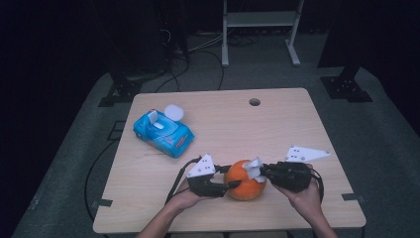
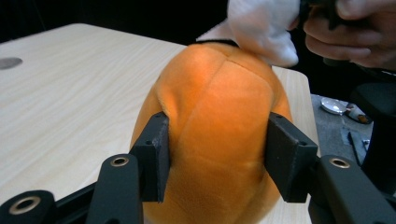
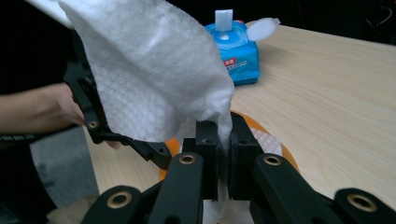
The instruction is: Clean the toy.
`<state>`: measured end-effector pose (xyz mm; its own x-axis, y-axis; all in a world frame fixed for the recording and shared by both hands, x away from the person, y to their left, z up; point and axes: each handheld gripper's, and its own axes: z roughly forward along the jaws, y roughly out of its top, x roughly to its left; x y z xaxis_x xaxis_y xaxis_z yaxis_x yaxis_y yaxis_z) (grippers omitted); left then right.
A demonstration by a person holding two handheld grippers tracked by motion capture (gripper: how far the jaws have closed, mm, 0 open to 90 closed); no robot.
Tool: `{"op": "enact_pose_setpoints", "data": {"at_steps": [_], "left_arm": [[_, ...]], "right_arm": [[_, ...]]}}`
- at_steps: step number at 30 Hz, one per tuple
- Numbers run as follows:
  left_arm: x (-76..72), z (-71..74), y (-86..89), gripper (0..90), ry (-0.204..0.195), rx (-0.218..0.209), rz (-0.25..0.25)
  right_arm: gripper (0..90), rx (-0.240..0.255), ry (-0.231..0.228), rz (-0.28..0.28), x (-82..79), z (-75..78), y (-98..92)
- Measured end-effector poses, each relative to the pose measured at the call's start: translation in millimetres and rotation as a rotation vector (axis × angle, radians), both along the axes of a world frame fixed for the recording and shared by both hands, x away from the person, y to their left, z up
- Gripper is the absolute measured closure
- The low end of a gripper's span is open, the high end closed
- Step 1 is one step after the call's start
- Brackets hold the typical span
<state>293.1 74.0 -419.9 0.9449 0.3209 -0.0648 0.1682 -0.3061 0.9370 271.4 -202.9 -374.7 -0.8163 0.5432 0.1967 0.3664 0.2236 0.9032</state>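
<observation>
I am holding the orange plush pumpkin (image 1: 245, 181) near the front edge of the table (image 1: 277, 119), roughly at its middle. My left gripper (image 2: 217, 154) is pressing its two pads into the pumpkin's sides, and the soft body is bulging between them. My right gripper (image 3: 223, 140) is pinching a white wipe (image 3: 154, 70) with its jaws drawn together, and the wipe is lying on the pumpkin's top.

In the right gripper view the wipe is draping over most of the pumpkin, so I am seeing just an orange rim beneath my jaws. In the left gripper view the pumpkin's underside is cut off behind my own jaws, and whether it is resting on the table I cannot tell. In the high view the wipe is a small pale patch and its folds are too small to read.

The high view is showing the blue wipe pack (image 1: 163, 133) with its lid flipped open, well apart at the table's left rear. Bare wood is lying open to the right and toward the far edge, near a small round hole (image 1: 254, 102).
</observation>
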Motion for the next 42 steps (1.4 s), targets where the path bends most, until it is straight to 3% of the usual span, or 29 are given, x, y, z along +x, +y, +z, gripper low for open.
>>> {"op": "enact_pose_setpoints", "data": {"at_steps": [2,5,9,10,14,17,19,21,24,25,28,32,34,36,38,42], "left_arm": [[0.1,-0.9,1.6,46.2,0.006,0.010,-0.005],[1.6,-4.4,3.2,43.0,0.030,0.000,-0.038],[6.2,-5.6,4.4,28.2,0.020,-0.011,-0.023],[7.6,-7.6,3.5,21.7,0.024,-0.015,-0.022],[9.6,-17.5,-3.8,13.0,0.040,-0.022,-0.054],[5.5,-18.5,-8.7,17.8,0.026,-0.001,-0.078],[1.5,-16.0,-9.1,21.2,0.001,0.036,-0.109],[0.6,-14.6,-6.6,23.9,0.010,0.034,-0.137],[2.2,-15.7,-7.9,22.5,-0.006,0.029,-0.097],[2.9,-16.2,-9.5,17.7,-0.011,0.030,-0.075],[1.8,-19.2,-15.0,13.1,-0.028,0.029,-0.068],[-1.2,-18.4,-14.1,30.1,-0.033,0.029,-0.056],[-2.1,-14.4,-13.3,39.5,-0.033,0.030,-0.058],[-2.7,-9.8,-11.5,41.6,-0.035,0.030,-0.080],[-2.8,-8.3,-7.7,42.3,-0.032,0.031,-0.083],[1.1,-10.4,-0.6,42.0,-0.011,0.021,-0.056]], "right_arm": [[84.5,-0.033,-0.012,-0.002,0.5,-0.5,5.2],[84.5,-0.032,0.017,-0.011,6.9,-9.7,1.9],[84.5,-0.043,0.030,-0.023,8.3,-14.8,-4.1],[84.5,-0.043,0.034,-0.012,8.4,-14.8,-5.4],[84.4,-0.050,0.043,0.033,6.0,-15.9,-4.5],[84.0,-0.050,0.038,0.020,7.3,-15.9,-5.5],[83.6,-0.042,0.042,0.009,9.3,-16.7,-8.6],[83.5,-0.036,0.039,-0.014,10.3,-17.3,-12.1],[83.6,-0.026,0.047,-0.019,11.4,-18.1,-14.3],[83.7,-0.026,0.048,-0.018,11.2,-18.3,-13.4],[84.0,-0.036,0.039,-0.008,10.2,-17.8,-8.8],[84.5,-0.032,0.026,0.000,5.2,-12.2,-3.9],[84.6,0.012,0.019,0.041,0.1,-6.3,0.9],[84.6,0.003,0.000,0.086,-5.4,-2.4,11.0],[84.6,-0.021,-0.020,0.092,-8.9,-1.4,17.3],[84.7,-0.023,-0.009,0.024,0.3,-6.4,3.9]]}}
